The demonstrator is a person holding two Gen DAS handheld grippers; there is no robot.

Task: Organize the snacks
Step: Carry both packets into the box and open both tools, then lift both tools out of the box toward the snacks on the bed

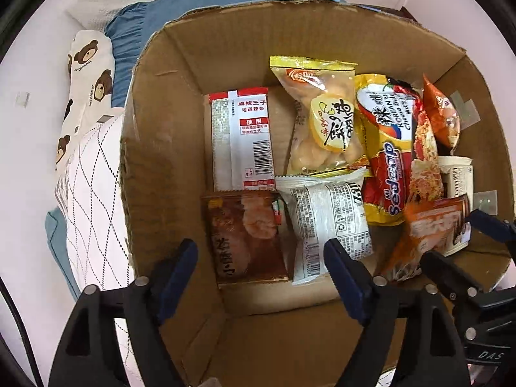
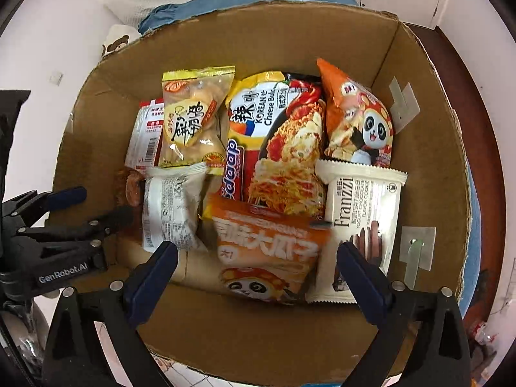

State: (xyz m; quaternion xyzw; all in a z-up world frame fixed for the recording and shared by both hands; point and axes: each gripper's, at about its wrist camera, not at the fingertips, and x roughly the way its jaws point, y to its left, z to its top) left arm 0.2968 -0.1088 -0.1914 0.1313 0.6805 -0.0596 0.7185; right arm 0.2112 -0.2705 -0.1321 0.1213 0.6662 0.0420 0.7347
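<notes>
An open cardboard box (image 1: 167,103) holds several snack packets. My left gripper (image 1: 259,251) stands open over a brown shrimp-picture packet (image 1: 238,225) and a white packet (image 1: 325,216), its pads touching neither. Beyond them lie a red-and-white strip packet (image 1: 242,142), a yellow puff bag (image 1: 325,119) and a Korean cheese noodle pack (image 1: 390,148). My right gripper (image 2: 258,251) is open above a blurred orange panda seed packet (image 2: 271,251), which lies free between the wide fingers. A cream Franzzi cookie pack (image 2: 361,213) and a second orange panda bag (image 2: 358,122) sit to its right.
The box (image 2: 258,19) rests on bedding: a blue cloth (image 1: 193,9), a bear-print pillow (image 1: 90,74) and a white dotted quilt (image 1: 93,200) on the left. Dark wooden furniture (image 2: 464,103) borders the box on the right. Each gripper shows in the other's view, close together inside the box.
</notes>
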